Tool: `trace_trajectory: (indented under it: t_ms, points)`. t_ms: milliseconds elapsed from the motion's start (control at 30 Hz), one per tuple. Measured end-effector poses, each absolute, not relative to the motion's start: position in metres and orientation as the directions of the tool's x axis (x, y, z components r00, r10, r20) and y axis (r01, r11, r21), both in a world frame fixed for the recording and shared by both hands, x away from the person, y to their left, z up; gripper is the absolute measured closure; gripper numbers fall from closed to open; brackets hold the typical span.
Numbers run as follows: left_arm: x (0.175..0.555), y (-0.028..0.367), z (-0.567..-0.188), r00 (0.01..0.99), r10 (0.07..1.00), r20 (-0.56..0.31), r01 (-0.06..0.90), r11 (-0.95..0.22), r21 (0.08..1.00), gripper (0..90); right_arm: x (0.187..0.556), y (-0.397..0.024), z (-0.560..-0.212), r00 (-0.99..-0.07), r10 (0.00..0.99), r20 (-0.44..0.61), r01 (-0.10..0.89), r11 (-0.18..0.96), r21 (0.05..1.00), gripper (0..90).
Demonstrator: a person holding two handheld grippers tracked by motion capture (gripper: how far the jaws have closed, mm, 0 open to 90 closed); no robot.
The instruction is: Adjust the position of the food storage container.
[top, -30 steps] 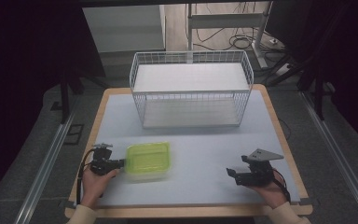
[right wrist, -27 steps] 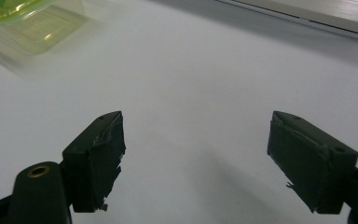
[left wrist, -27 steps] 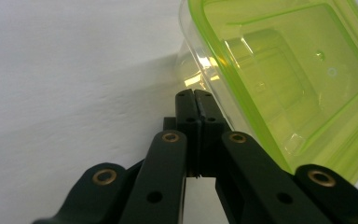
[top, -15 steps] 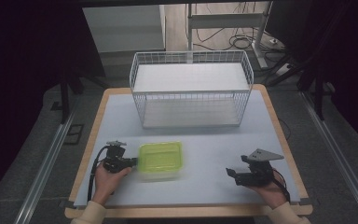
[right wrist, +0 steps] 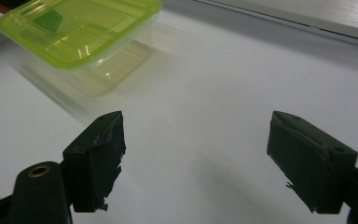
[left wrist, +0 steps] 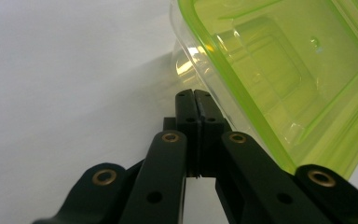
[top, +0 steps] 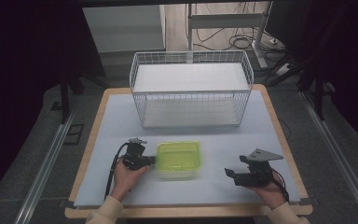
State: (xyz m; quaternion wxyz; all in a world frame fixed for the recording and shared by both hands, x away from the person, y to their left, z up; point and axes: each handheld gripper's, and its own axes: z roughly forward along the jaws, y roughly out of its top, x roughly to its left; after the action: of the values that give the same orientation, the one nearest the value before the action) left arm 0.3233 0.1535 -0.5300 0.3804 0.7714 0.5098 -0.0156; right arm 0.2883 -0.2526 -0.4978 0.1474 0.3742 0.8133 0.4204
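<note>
One clear plastic box (top: 178,159), green lid | left gripper (left wrist: 194,95) closed against it | right gripper (right wrist: 193,158) open

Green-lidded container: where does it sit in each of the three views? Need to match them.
High view: green-lidded container lies low centre on the white table cover, just right of the left gripper.
Left gripper view: it takes the upper right, its clear wall against the shut jaws.
Right gripper view: upper left, far beyond the open right gripper.
Shared landmark: the white table cover under it.
</note>
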Motion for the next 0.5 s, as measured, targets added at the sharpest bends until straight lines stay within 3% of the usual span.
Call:
trace_trajectory:
  t_ms: [500]
  points:
    - [0.327, 0.134, -0.531, 0.497, 0.753, -0.432, 0.796, -0.198, 0.572, 90.0, 0.289, -0.252, -0.499, -0.674, 0.736, 0.063, 0.482, 0.373, 0.792, 18.8]
